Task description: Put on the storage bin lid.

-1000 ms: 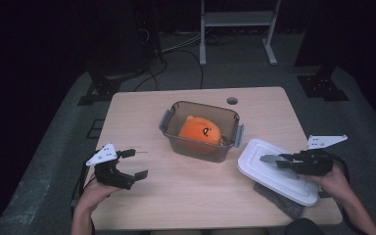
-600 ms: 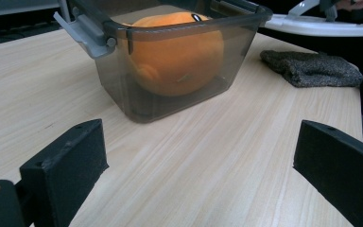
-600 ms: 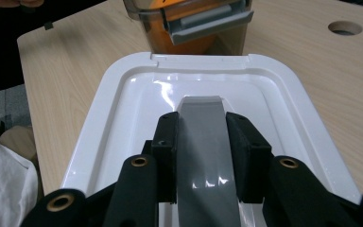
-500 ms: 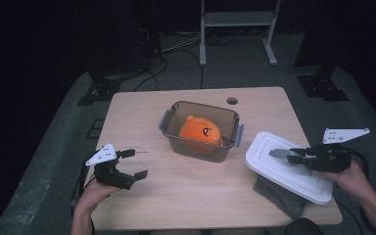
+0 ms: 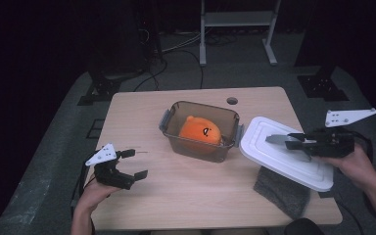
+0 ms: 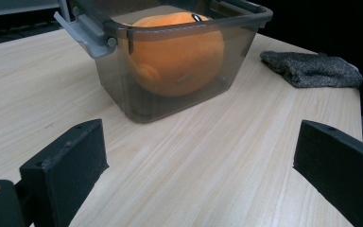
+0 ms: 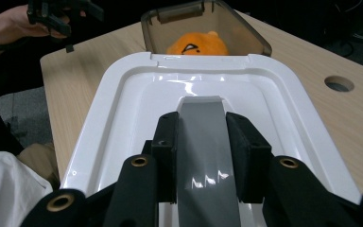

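The desk (image 5: 196, 196) is a pale wood-grain slab with rounded corners and a round cable hole near its far edge. Since a second ago the white lid (image 5: 284, 154) has come up off the grey cloth (image 5: 281, 191) at the desk's right front and swung toward the middle; its near edge now sits just beside the right latch of the container (image 5: 200, 129), tilted, not yet over the opening. That suggests the work in hand is closing the box, with carrying the lid across and seating it left to do.

The container is a smoky, translucent plastic tub, rectangular with rounded corners and grey hinged clips at its short ends. It stands in the middle of the desk, open at the top. Inside lies an orange plush toy (image 5: 200, 132), soft, rounded and fuzzy, with a small dark face mark.

The lid is glossy hard plastic, rectangular, with a raised rim and a grey handle strip along its centre. The right gripper (image 7: 203, 142) is clamped on that strip, its black padded jaws pressing it from both sides. The cloth is a dark, nubbly, folded knit.

The left gripper (image 5: 129, 164) has stayed at the desk's left front, jaws spread wide with nothing between them, pointed toward the container.
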